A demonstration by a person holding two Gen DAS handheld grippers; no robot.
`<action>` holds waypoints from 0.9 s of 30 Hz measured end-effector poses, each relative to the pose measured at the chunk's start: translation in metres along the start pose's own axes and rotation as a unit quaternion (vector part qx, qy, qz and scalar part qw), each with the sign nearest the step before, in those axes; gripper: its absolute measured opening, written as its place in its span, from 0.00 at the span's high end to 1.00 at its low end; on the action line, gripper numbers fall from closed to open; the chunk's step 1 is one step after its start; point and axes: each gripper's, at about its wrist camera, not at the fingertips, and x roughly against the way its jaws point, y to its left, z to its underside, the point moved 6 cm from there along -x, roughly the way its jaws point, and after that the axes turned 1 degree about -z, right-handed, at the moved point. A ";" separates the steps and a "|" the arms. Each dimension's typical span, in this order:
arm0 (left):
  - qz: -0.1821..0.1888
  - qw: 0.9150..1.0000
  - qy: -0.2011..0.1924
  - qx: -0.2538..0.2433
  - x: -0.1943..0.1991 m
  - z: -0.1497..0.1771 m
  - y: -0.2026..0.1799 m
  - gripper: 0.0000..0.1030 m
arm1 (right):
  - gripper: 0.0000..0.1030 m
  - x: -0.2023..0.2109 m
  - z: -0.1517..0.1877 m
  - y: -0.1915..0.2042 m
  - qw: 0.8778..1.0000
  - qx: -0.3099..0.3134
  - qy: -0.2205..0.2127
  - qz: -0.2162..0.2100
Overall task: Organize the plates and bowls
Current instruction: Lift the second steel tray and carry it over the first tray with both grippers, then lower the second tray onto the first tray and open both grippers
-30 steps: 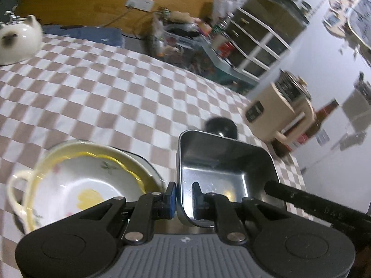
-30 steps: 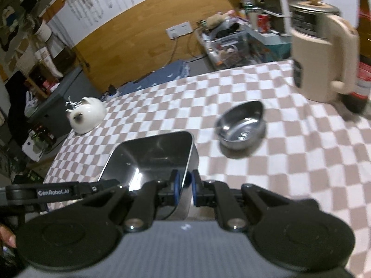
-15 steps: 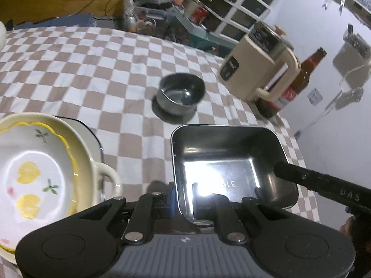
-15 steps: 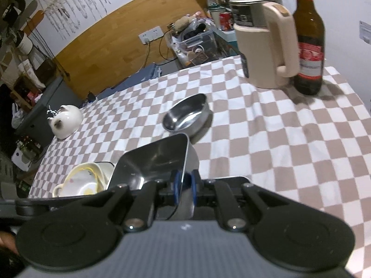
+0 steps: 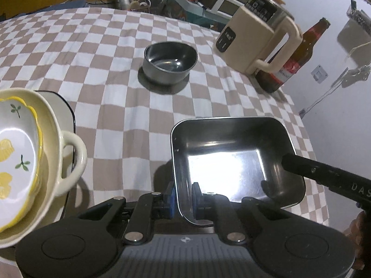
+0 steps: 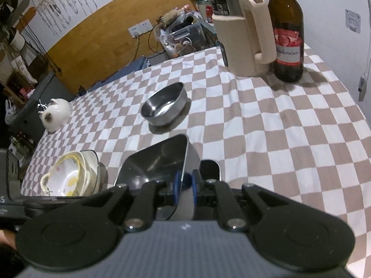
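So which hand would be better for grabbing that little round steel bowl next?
Probably the left gripper: the bowl lies almost straight ahead. But both it and the right gripper grip the tray.

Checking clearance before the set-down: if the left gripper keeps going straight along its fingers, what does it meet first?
Likely the checkered tablecloth: the left gripper, shut on the rectangular steel tray, points down short of the round steel bowl. Depth is unclear.

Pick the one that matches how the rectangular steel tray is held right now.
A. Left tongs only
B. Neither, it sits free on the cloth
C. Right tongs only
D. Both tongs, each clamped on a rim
D: the left tongs pinch one rim of the steel tray, and the right tongs pinch its opposite rim.
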 end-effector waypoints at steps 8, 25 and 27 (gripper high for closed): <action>-0.004 1.000 0.006 -0.008 -0.008 0.003 -0.004 0.86 | 0.87 0.006 0.005 -0.007 1.000 0.006 0.008 0.011; -0.010 1.000 0.009 0.020 -0.016 0.007 0.008 0.84 | 0.92 -0.008 0.022 -0.025 0.998 0.000 0.044 0.037; 0.000 0.999 0.010 0.032 -0.016 0.007 0.011 0.84 | 0.94 -0.010 0.023 -0.030 0.998 -0.011 0.046 0.042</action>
